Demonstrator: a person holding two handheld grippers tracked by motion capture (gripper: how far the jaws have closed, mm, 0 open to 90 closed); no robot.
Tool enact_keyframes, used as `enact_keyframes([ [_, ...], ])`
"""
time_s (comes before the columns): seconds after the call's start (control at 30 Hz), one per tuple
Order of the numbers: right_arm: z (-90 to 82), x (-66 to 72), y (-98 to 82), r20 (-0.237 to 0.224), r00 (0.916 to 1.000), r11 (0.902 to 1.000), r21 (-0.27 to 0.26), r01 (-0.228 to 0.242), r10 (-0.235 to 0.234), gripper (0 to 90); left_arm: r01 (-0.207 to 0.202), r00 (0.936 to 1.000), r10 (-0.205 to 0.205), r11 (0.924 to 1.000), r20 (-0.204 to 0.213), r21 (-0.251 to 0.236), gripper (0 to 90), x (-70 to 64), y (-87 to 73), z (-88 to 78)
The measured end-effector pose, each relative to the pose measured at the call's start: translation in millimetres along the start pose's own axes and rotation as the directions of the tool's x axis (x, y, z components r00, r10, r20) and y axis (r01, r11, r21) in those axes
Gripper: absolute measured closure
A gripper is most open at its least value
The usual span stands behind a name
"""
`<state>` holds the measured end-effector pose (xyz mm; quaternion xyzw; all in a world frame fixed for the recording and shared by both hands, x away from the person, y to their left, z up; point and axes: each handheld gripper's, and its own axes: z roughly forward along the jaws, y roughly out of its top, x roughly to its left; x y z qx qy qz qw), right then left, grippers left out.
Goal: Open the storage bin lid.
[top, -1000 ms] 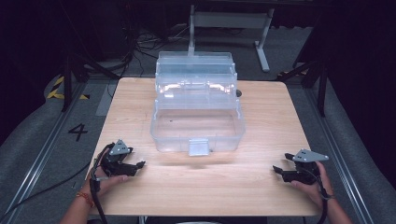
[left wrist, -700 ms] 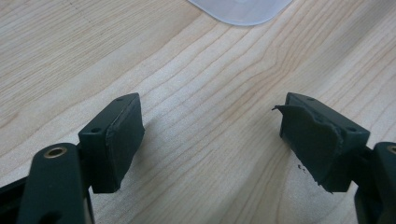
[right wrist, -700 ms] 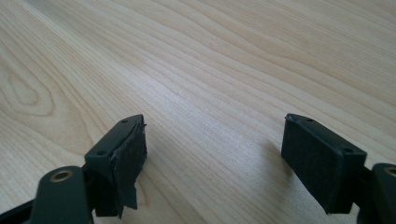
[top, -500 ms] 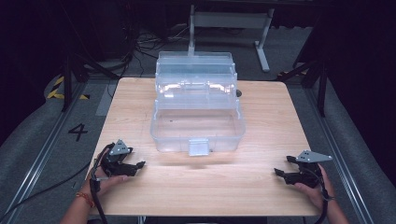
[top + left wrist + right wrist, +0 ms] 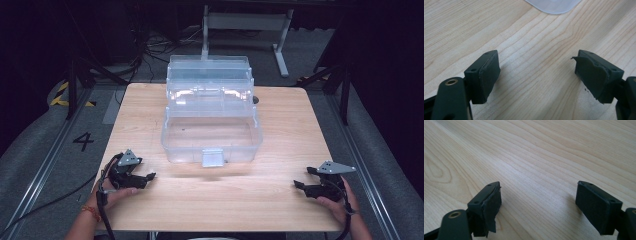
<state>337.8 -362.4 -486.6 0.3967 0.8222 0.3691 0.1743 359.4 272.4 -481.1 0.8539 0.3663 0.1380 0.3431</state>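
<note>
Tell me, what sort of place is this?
Probably a lab or studio for recording hand work. A lone wooden table with a clear plastic box stands amid dark curtains, floor cables and a painted number 4, while a person holds two grippers.

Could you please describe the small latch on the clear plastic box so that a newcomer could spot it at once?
Start at the wooden table and find the clear plastic box standing open near its middle. On the box's front wall, the side facing the person, sits the latch. It is a small, cloudy grey flap at the centre of the rim, the one opaque patch on see-through walls.
</note>
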Motion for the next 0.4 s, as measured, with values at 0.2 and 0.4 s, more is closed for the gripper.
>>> enact_keyframes([
  [0.2,0.2,-0.2,0.0,0.006,1.0000,1.0000,0.001,-0.005,0.005,19.6,-0.003,1.0000,0.003,1.0000,-0.002,0.000,20.4,0.4,0.2,-0.1],
  [0.4,-0.3,-0.6,-0.4,0.011,0.9999,1.0000,0.003,-0.009,0.009,19.2,0.001,1.0000,-0.001,1.0000,0.002,0.001,20.3,0.2,0.1,0.1],
])
